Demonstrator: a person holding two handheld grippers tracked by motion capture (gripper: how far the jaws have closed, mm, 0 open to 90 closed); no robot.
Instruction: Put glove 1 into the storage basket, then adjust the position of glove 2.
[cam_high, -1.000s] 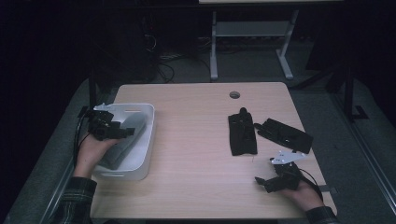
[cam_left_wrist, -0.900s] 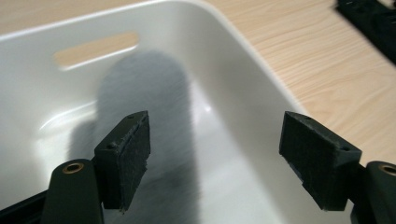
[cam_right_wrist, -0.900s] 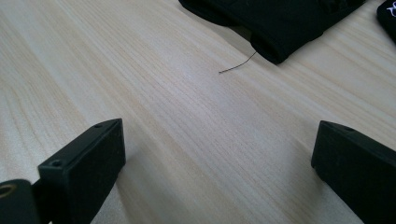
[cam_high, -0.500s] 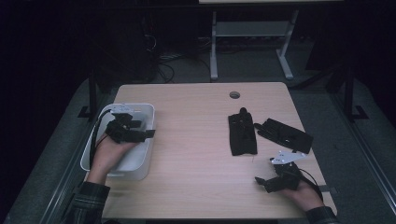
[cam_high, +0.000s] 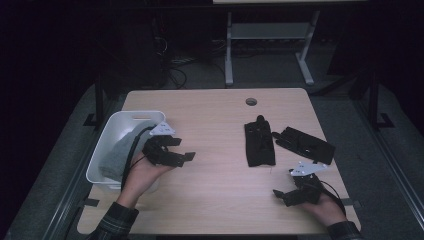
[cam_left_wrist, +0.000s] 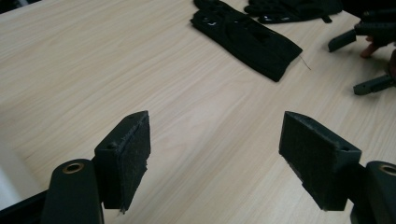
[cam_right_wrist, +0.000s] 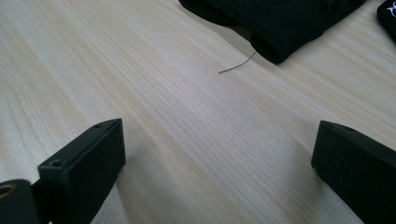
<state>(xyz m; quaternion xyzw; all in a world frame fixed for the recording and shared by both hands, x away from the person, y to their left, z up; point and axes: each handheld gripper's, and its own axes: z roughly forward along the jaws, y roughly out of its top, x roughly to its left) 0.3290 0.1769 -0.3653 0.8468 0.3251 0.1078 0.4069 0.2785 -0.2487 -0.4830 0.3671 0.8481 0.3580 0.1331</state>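
Two black gloves lie right of the table's centre: one folded glove and a second glove to its right. My left gripper hovers over the wood just right of the white bin, open with nothing between its jaws. Near the table's front right corner my right gripper rests low over the wood, open and empty, a short way in front of the folded glove. A grey cloth lies inside the bin.
A round cable hole sits in the tabletop near the far edge. A loose thread trails from the folded glove. Beyond the table stand a white desk frame and floor cables.
My left gripper has moved right, from above the white bin out over the bare wood beside it, still open. The right gripper has stayed where it was.
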